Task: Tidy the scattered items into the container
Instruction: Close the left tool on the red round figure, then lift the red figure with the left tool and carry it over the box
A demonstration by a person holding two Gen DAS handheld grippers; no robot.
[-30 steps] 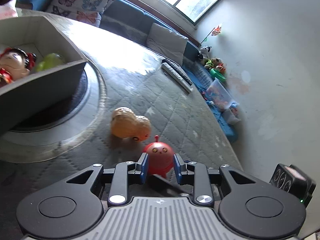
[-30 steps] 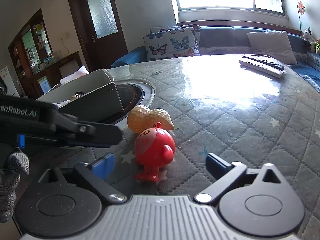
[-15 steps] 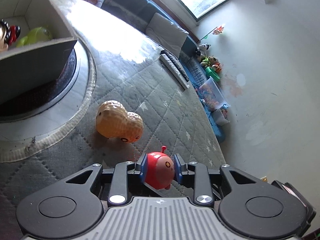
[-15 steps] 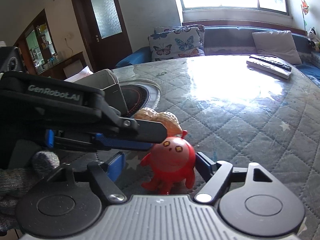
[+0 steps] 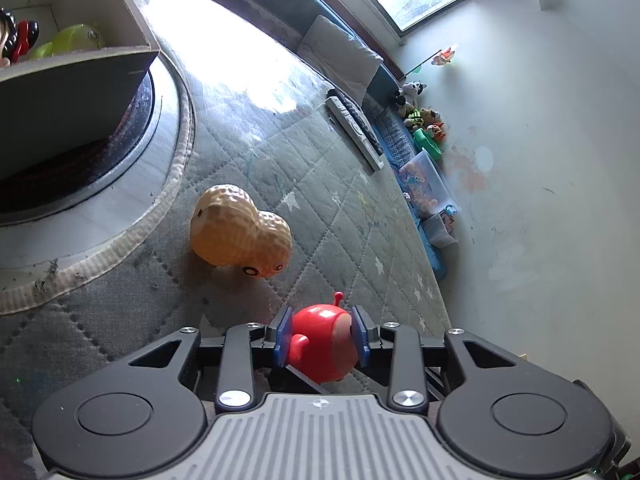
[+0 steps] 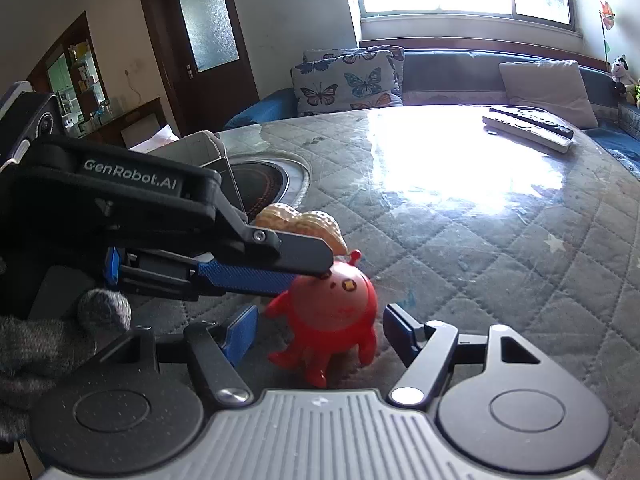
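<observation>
My left gripper (image 5: pixel 320 338) is shut on a small red toy figure (image 5: pixel 322 344) and holds it off the quilted table. In the right wrist view the red toy (image 6: pixel 334 312) hangs between the pads of my right gripper (image 6: pixel 320 334), which is open and not touching it; the left gripper (image 6: pixel 264 268) reaches in from the left. A tan peanut toy (image 5: pixel 238 232) lies on the table just beyond, also seen in the right wrist view (image 6: pixel 304 222). The grey box (image 5: pixel 76 60) at upper left holds a green toy (image 5: pixel 72 40) and a doll.
The box stands on a round black hob (image 5: pixel 80 152) ringed by a pale rim. Two remote controls (image 6: pixel 528 128) lie at the table's far side. A sofa with cushions (image 6: pixel 348 80) runs behind the table. A toy bin (image 5: pixel 424 184) sits by the wall.
The left gripper has lifted the red toy off the table and tilted it. The right gripper has moved closer, so its open pads now flank the toy.
</observation>
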